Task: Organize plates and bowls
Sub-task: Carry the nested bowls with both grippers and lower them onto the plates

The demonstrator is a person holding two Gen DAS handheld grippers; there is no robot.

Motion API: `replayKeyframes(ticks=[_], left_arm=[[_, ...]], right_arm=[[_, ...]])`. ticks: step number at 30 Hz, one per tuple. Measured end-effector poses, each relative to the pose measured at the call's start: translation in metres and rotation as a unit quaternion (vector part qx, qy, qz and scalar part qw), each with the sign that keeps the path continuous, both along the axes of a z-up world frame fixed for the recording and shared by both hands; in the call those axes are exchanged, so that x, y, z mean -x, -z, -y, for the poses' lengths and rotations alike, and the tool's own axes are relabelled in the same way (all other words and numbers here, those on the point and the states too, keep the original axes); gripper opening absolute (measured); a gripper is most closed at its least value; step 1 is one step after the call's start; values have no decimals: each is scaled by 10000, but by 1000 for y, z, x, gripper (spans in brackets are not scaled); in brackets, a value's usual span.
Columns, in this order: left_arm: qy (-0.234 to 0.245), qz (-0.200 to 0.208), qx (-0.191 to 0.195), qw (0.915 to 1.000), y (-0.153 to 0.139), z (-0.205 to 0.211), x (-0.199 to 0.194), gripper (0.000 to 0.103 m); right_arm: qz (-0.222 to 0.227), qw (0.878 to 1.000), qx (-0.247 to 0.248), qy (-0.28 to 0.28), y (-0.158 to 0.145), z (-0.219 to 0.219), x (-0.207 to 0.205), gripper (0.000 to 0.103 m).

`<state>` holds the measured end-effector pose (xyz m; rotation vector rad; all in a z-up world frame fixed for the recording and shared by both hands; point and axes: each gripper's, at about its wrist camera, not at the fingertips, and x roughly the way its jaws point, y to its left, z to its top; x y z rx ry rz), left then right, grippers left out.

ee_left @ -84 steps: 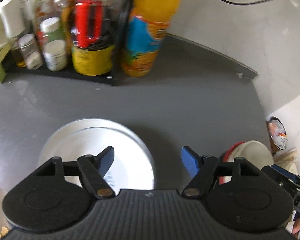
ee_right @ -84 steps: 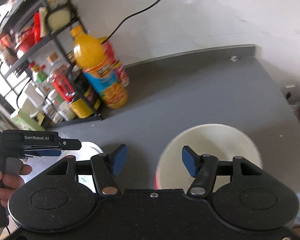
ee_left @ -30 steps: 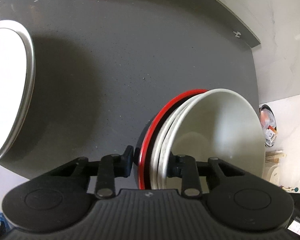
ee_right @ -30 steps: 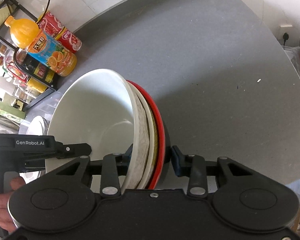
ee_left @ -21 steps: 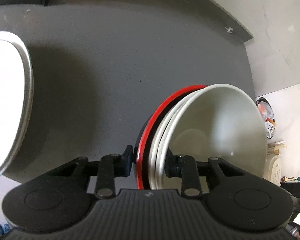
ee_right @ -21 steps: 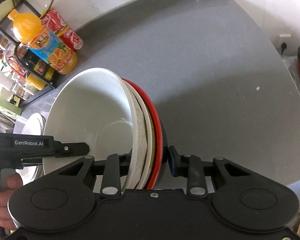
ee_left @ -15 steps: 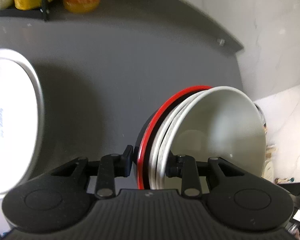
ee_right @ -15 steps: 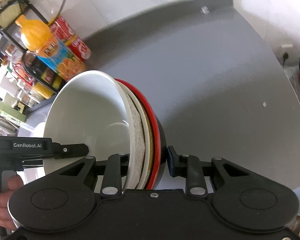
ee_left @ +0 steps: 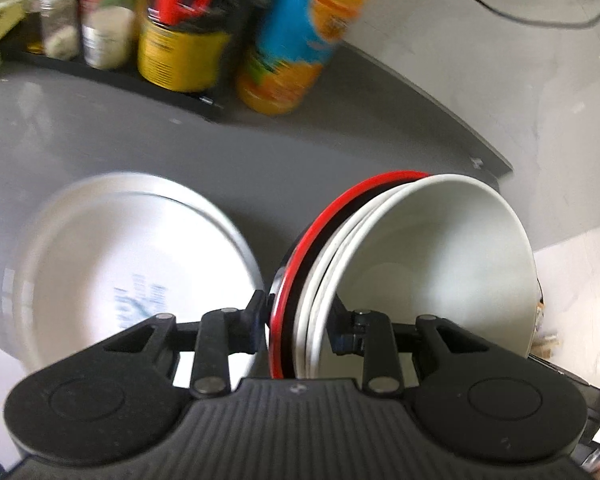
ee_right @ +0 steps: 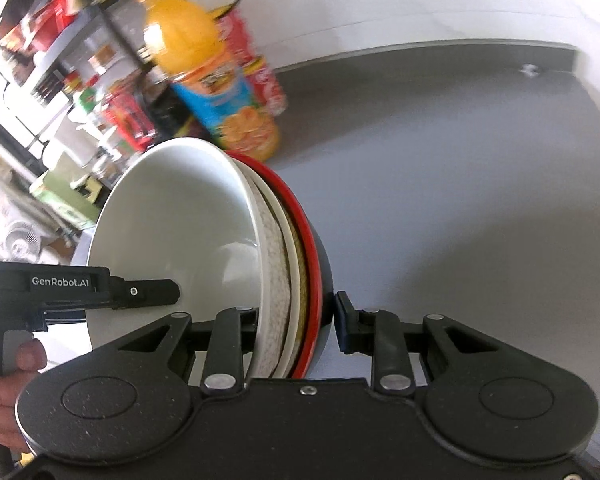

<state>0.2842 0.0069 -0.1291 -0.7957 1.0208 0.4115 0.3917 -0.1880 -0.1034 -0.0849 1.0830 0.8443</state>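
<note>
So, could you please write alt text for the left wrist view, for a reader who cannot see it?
The left gripper clamps the rim of a nested bowl stack, white bowls inside a red-rimmed black one, above a grey countertop. A large white plate lies to the left; behind are a blurred orange juice bottle and a rack of jars.

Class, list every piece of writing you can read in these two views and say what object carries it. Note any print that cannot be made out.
"GenRobot.AI": white letters on the black body of the left gripper, seen in the right wrist view.
Blue print on the white plate: blurred, unreadable.
Orange juice bottle label: blurred, unreadable.
Red can behind it: blurred, unreadable.
Jars and tins on the black rack: blurred, unreadable.
</note>
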Motion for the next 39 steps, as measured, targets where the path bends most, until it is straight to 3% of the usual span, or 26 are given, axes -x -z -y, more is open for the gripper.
replayKeyframes(ticks=[7, 17, 26, 39], left_arm=[[-415, -51, -21, 9991, -7, -51, 42, 29], [-729, -192, 129, 9971, 14, -96, 81, 29], [-715, -298, 295, 9966, 37, -111, 93, 29], [-430, -104, 429, 9981, 42, -120, 94, 30]], right_arm=[[-47, 9993, -14, -371, 3, -52, 28, 27], [-130, 9975, 228, -651, 20, -109, 58, 26], [-222, 9969, 444, -619, 36, -120, 71, 26], [-402, 9977, 539, -72, 47, -119, 72, 28]])
